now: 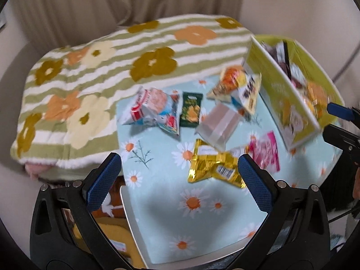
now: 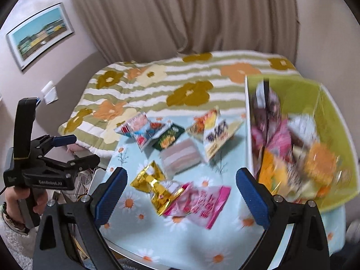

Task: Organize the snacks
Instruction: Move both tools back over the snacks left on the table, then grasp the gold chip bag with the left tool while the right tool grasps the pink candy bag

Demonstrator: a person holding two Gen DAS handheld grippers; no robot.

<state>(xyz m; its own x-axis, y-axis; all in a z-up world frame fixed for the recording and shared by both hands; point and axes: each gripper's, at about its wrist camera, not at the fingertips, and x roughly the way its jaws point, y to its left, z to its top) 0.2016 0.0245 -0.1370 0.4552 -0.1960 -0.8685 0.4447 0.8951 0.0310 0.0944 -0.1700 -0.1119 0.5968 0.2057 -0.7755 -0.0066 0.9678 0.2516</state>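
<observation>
Right wrist view only: a framed picture (image 2: 40,34) on the wall and the left tongs (image 2: 74,149) at far left, fingers spread, empty. On the daisy-cloth bench (image 1: 193,229), left to right: gold packet (image 1: 213,166), pink packet (image 1: 265,155), then the green box (image 1: 290,103) holding snacks. Right tongs (image 2: 180,193) are released above the pink packet, gripping nothing.
</observation>
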